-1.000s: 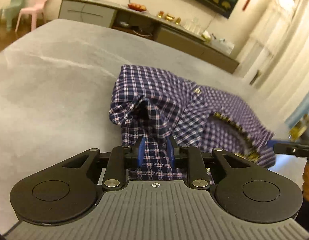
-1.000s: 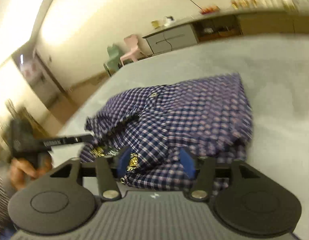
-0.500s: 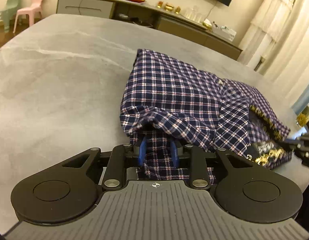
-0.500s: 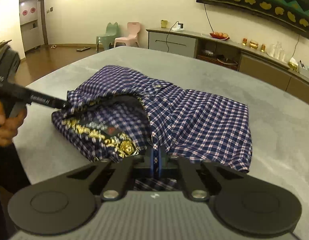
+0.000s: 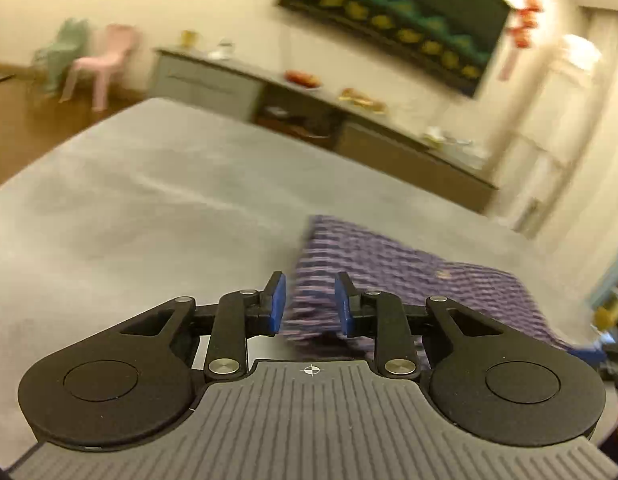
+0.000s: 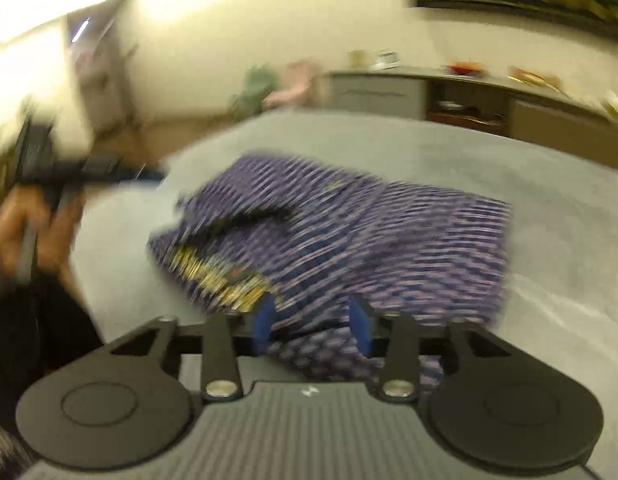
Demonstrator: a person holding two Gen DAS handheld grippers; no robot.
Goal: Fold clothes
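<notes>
The left claw (image 5: 309, 302) stands open, its two blue-padded fingers (image 5: 276, 300) well apart with nothing clamped between them. Through the gap shows the near corner of the folded purple-and-white checked shirt (image 5: 409, 276), lying just ahead of the claw and stretching away to its right; whether the pads touch the cloth cannot be told through the motion blur. The shirt rests on a broad grey marbled tabletop (image 5: 141, 216), which spreads bare to the left of the claw and beyond it.

The right claw (image 6: 313, 322) is likewise open, blue pads (image 6: 359, 326) spread and gripping nothing, with the near hem of the same checked shirt (image 6: 389, 240) directly in front of and under the gap. Just left of this claw's fingers, a gold-patterned dark lining (image 6: 217, 272) shows at the open edge of the shirt. Farther left, in the right wrist view, a hand (image 6: 25, 232) holds the black handle of the left claw (image 6: 149, 174), which is raised beside the shirt and apart from it. The grey tabletop (image 6: 569, 280) extends to the right of the right claw.

Beyond the tabletop stand a long low sideboard (image 5: 213, 84) against the wall and a small pink plastic chair (image 5: 105, 64) with a green one beside it, all blurred.
</notes>
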